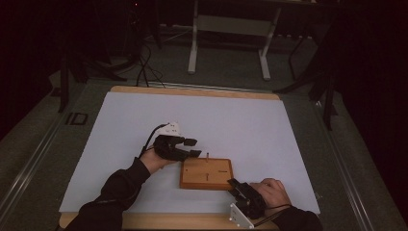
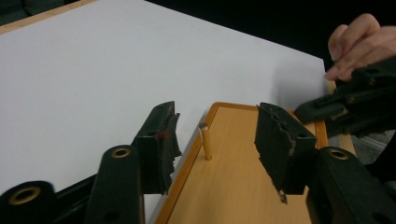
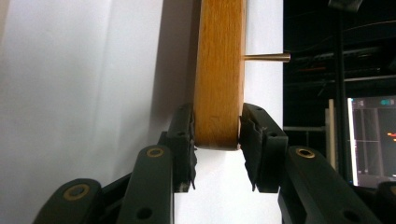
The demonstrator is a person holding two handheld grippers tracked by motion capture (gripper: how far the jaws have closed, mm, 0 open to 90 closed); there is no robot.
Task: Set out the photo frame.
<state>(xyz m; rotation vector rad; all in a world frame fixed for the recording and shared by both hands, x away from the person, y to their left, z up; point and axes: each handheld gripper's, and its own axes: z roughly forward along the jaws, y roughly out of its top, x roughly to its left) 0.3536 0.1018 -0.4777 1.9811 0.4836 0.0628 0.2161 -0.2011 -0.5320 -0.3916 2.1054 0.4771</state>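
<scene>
While one wooden block [image 1: 206, 173] lies flat on the white sheet [image 1: 144, 125], just past 6 o'clock of centre, two grippers work at it. One brass pin [image 1: 207, 156] stands upright in the block near its far edge, approx. mid-length; long axis vertical, tip up. On the block's top face show two dark slots (one runs near-far, the other along the block; too small to read more).

Left gripper [image 1: 193, 147] hovers at approx. 10 o'clock of the block, jaws level and pointing toward 3 o'clock. Its jaws stand apart, nothing between the pads; in the left gripper view the pin [image 2: 205, 141] stands in the gap beyond them, untouched. Left forearm comes up from the bottom edge, angled toward 1 o'clock.

Right gripper [image 1: 234, 183] sits at the block's near right corner, approx. 5 o'clock of it, pointing toward 10 o'clock. In the right gripper view its pads [image 3: 186, 135] clamp the block's edge [image 3: 219, 88] from both faces, w/ the pin [image 3: 266, 57] sticking out sideways. Right hand [image 1: 273, 191] wraps the gripper body; grey plate [image 1: 240, 217] at its rear.

Block's long axis runs 9-to-3.
</scene>
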